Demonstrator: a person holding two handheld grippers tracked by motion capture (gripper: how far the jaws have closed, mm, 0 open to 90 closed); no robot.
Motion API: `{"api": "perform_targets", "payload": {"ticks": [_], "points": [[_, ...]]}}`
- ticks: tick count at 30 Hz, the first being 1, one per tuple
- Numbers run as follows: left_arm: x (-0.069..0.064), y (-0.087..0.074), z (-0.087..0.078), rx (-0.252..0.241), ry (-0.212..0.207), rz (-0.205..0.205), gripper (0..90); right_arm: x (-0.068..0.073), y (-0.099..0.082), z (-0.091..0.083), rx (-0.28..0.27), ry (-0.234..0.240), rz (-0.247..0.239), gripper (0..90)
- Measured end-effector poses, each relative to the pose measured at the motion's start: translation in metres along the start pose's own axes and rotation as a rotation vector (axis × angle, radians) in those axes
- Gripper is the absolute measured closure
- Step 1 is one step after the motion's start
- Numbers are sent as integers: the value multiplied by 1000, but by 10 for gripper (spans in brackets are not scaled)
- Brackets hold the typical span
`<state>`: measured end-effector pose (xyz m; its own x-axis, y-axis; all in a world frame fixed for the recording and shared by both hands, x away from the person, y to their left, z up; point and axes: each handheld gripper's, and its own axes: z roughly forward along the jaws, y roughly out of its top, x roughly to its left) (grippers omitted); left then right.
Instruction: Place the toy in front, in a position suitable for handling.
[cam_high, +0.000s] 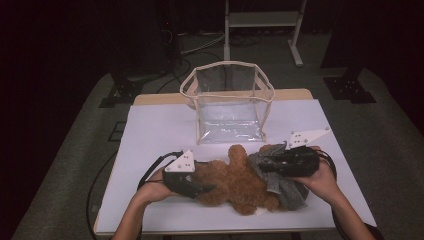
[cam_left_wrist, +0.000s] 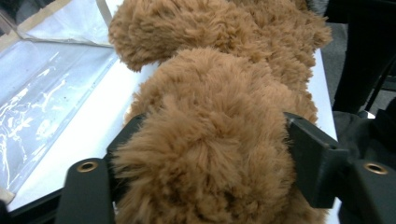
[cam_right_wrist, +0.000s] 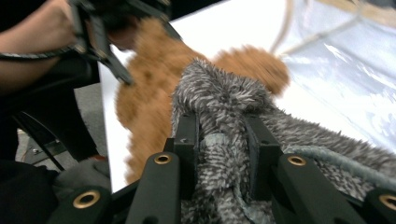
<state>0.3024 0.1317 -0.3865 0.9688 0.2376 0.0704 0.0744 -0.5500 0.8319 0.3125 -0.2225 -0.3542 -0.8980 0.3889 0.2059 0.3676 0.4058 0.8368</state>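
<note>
The teddy lies on its back across the near part of the white surface, just in front of the clear bag. The left hand comes in low from the near edge and points the left gripper level toward the right, clamping a furry limb of the teddy. The right hand holds the right gripper level, pointing left, pinching the grey cloth draped on the teddy.

A lab or recording studio, dark curtained surroundings; white tabletop lit from above; cables on grey carpet; metal stand legs behind
</note>
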Motion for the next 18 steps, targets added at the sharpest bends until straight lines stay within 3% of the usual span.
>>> {"api": "perform_targets", "payload": {"ticks": [3, 8, 12, 16, 18], "points": [[-2, 3, 3, 3, 7, 4, 321, 8, 15, 11, -9, 28, -43, 696], [-3, 3, 3, -2, 11, 18, 320, 22, 39, 43, 15, 73, -106, 690], [-2, 1, 2, -9, 5, 16, 297, 25, 38, 67, 106, 24, -155, 690], [2, -4, 0, -22, 4, -2, 241, 10, 26, 62, 122, 1, -124, 699], [5, -9, -2, -31, -15, -12, 216, 2, 19, 57, 115, 15, -99, 701]]}}
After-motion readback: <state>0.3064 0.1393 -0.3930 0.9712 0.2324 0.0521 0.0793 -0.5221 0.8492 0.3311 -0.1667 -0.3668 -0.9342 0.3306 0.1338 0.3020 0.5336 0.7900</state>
